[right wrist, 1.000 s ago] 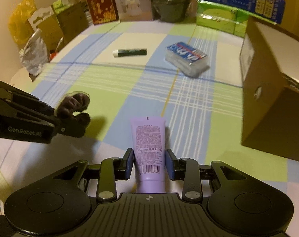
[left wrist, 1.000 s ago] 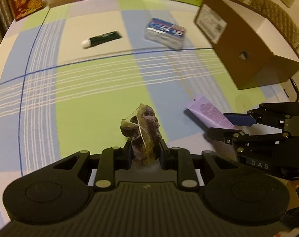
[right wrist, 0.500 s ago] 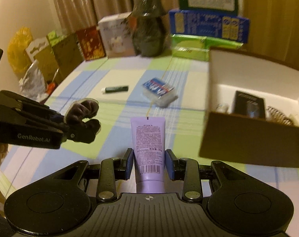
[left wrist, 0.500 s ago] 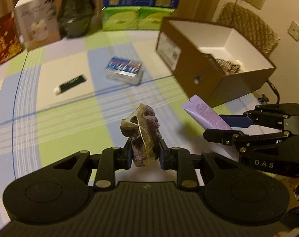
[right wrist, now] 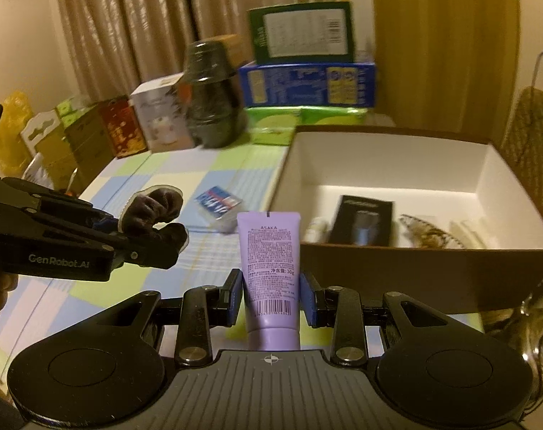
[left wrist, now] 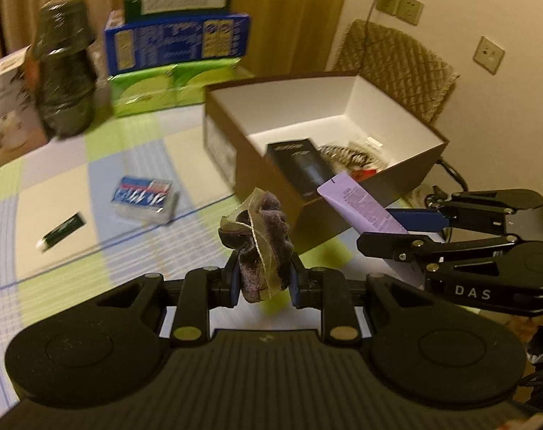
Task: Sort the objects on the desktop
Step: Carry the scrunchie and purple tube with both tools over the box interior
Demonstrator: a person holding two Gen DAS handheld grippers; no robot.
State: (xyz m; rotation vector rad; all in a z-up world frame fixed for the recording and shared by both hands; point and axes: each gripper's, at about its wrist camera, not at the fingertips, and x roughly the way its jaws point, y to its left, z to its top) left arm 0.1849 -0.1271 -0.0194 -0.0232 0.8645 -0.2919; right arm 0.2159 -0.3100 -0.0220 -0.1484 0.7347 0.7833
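Observation:
My left gripper (left wrist: pixel 263 279) is shut on a dark purple hair scrunchie (left wrist: pixel 260 240) and holds it in the air above the table; it also shows in the right wrist view (right wrist: pixel 153 211). My right gripper (right wrist: pixel 271 294) is shut on a lilac tube (right wrist: pixel 269 261), held upright just in front of the open brown box (right wrist: pixel 414 268). The tube also shows in the left wrist view (left wrist: pixel 361 206), near the box's front wall (left wrist: pixel 321 218). In the box lie a black carton (right wrist: pixel 363 220) and a striped hair clip (right wrist: pixel 425 231).
On the checked tablecloth lie a blue-and-red tissue pack (left wrist: pixel 144 193) and a dark green tube (left wrist: pixel 62 233). Stacked cartons (right wrist: pixel 307 75), a dark wrapped jar (right wrist: pixel 208 96) and gift bags stand along the far edge. A wicker chair (left wrist: pixel 397 61) stands behind the box.
Both grippers have risen and tilted up with their objects, so the box's inside has come into view. The tube is now nearer the box's front wall.

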